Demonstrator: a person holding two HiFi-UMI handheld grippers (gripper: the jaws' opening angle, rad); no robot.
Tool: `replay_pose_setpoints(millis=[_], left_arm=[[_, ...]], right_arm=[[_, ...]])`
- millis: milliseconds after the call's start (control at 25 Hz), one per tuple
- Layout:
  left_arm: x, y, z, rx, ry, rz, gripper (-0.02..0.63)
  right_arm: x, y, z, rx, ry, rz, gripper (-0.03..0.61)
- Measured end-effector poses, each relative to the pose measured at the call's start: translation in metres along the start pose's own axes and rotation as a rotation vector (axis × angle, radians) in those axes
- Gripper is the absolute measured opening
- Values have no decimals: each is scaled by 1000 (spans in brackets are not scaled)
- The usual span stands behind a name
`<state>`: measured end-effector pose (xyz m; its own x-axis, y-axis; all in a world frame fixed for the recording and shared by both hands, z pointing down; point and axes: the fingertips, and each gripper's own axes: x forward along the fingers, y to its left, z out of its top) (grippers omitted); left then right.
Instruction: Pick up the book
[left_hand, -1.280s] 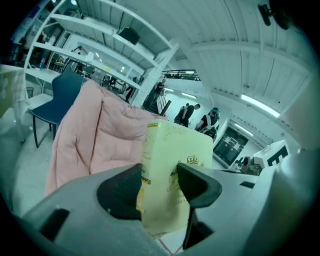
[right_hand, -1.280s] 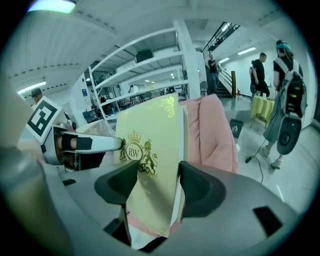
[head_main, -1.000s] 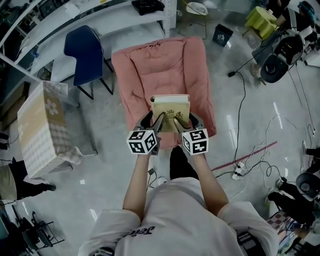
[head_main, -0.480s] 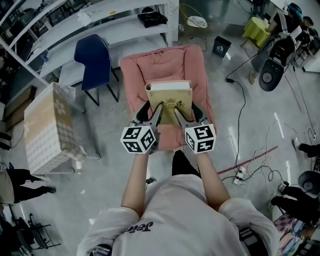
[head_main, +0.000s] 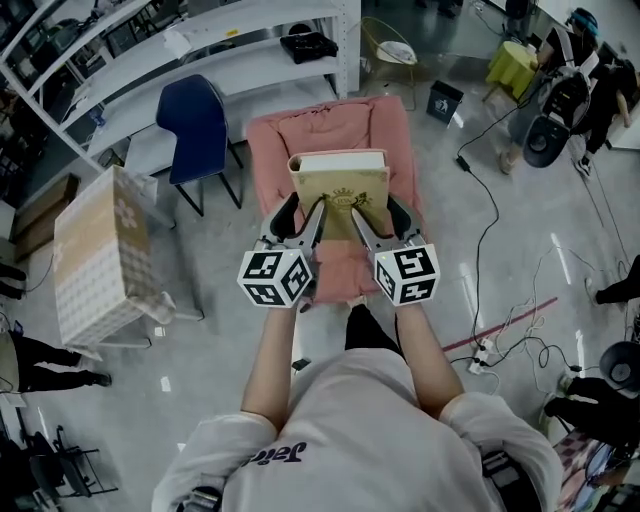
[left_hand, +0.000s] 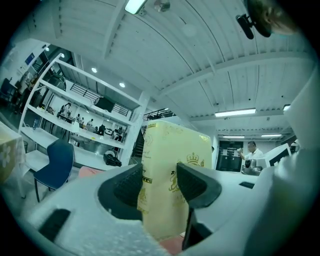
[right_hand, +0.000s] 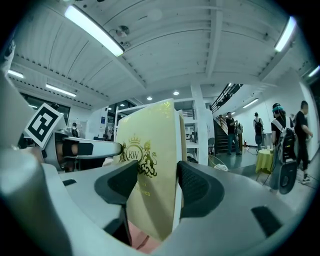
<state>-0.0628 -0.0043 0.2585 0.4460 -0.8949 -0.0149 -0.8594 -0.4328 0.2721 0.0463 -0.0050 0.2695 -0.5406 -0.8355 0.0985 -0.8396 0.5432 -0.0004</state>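
Observation:
A thick cream book (head_main: 340, 185) with a gold crest on its cover is held up in the air above a pink cushioned seat (head_main: 330, 125). My left gripper (head_main: 303, 215) grips its near left edge and my right gripper (head_main: 378, 215) its near right edge. In the left gripper view the book (left_hand: 172, 165) stands upright between the dark pads of the left gripper (left_hand: 160, 182), which press on both faces. The right gripper view shows the book (right_hand: 147, 160) clamped the same way by the right gripper (right_hand: 157, 182).
A blue chair (head_main: 197, 120) stands left of the pink seat, with white shelving (head_main: 250, 40) behind it. A large patterned box (head_main: 95, 255) sits at the left. Cables and a power strip (head_main: 480, 345) lie on the floor at the right. People stand at the far right.
Both grippers have risen together with the book, which now sits higher above the pink seat and looks larger in the head view. The grips have not changed.

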Motion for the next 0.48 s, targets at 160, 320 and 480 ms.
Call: replay_pose_setpoints(millis=[160, 320, 480], left_arm=[[-3, 0, 5, 4, -7, 5, 216], [-6, -2, 5, 0, -9, 12, 216], [-7, -4, 6, 0, -13, 16, 216]], right_arm=[[-1, 3, 4, -7, -9, 8, 258], [-3, 4, 5, -10, -10, 13, 256], [-5, 4, 7, -16, -16, 18, 256]])
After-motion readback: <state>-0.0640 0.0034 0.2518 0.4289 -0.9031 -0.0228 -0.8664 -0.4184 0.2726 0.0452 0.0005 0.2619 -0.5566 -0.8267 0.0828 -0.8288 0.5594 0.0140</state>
